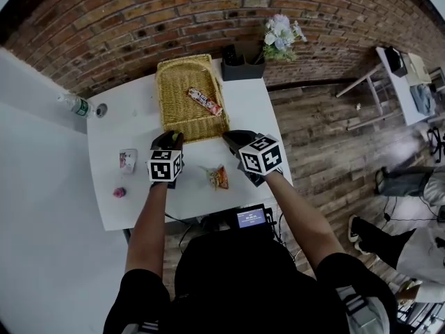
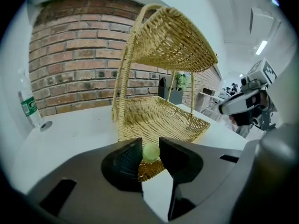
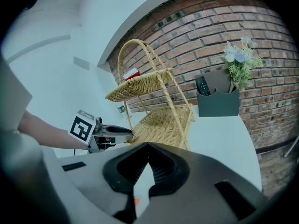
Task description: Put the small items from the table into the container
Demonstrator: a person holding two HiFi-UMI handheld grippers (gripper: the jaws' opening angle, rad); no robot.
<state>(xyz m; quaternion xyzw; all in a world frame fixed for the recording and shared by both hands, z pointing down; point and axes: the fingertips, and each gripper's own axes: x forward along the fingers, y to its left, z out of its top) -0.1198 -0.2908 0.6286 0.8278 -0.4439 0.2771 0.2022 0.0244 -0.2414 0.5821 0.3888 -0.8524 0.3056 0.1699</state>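
Head view: the left gripper (image 1: pixel 168 143) sits at the near rim of the wicker basket (image 1: pixel 167 89). The right gripper (image 1: pixel 238 140) is at its 3 o'clock. A snack bar (image 1: pixel 204 100) already lies on the top tier. Loose on the bench (image 1: pixel 250 103) are an orange packet (image 1: pixel 218 177) between the grippers, a white packet (image 1: pixel 127 160) at the left gripper's 9 o'clock, and a pink item (image 1: pixel 119 192) at its 8 o'clock.

Left gripper view: the jaws are clamped on a small green ball (image 2: pixel 150 151). The basket's lower tier (image 2: pixel 159 118) lies at 12 o'clock, and wicker shows just under the ball. Judgement: carry the ball well past the rim and drop low to the weave before letting go. It is round, so it may roll out.

Right gripper view: the jaws are pressed together with nothing between them. Best kept parked, clear of the left gripper's path.
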